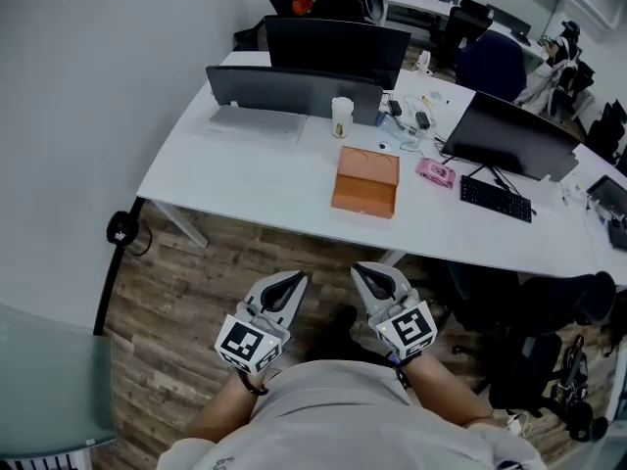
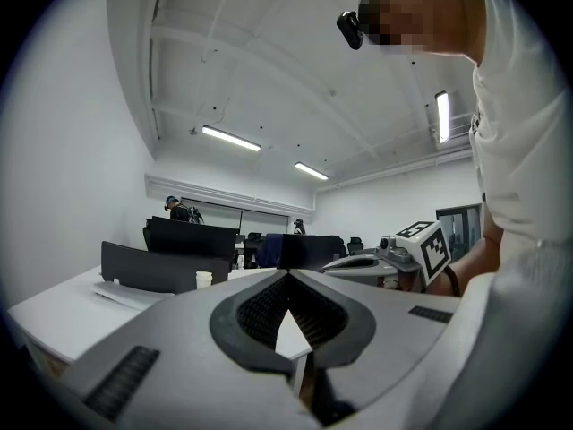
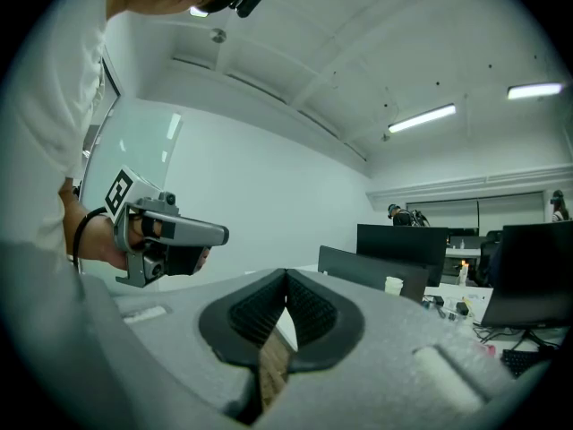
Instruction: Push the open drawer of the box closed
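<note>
- Both grippers, left [image 1: 292,282] and right [image 1: 366,272], have jaws pressed together on nothing, well short of the box [image 1: 366,181].
- Box sits on the table [image 1: 245,174], cup [image 1: 341,117] just behind it; we can't make out its drawer.
- Risk: an off-centre push skids or twists the box instead of closing it.

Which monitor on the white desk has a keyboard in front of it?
The right monitor: a black keyboard lies at its foot. No keyboard shows by the left monitor or the one behind it.
</note>
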